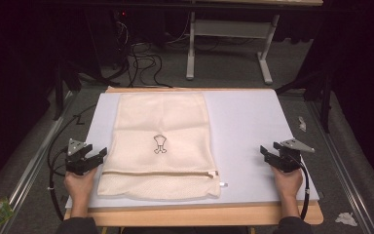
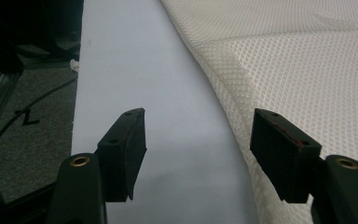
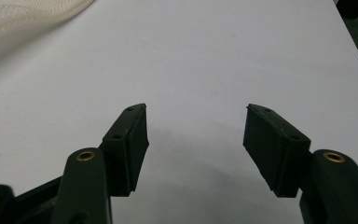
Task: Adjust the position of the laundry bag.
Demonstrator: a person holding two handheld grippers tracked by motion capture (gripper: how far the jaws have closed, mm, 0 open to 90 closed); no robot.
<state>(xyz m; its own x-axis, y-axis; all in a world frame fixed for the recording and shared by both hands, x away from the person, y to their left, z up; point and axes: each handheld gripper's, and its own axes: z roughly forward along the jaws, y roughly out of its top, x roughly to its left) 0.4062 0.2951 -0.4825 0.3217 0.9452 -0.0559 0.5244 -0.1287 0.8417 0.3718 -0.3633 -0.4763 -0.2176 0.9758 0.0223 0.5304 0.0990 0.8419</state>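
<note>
High view: a cream mesh laundry bag (image 1: 160,146) with a small printed emblem is seen lying flat on the pale grey worktop (image 1: 248,131), left of its centre, with its zipper (image 1: 158,172) running across near the edge closest to the person. The left gripper (image 1: 100,155) is held just beside the bag's left edge, at the height of the zipper, while the right gripper (image 1: 264,152) is held well apart from the bag, over bare worktop near the right side. Both are pointed inward, towards each other.

In the left gripper view, the black fingers (image 2: 129,149) are shown spread wide with nothing between them — one is seen over the bare worktop (image 2: 168,121), the other over the edge of the mesh bag (image 2: 298,70); whether that one touches the fabric cannot be told.

In the right gripper view, the fingers (image 3: 131,140) are likewise seen standing wide apart over bare worktop (image 3: 205,56), nothing being gripped — a corner of the mesh bag (image 3: 23,18) is visible far off at the upper left.
</note>
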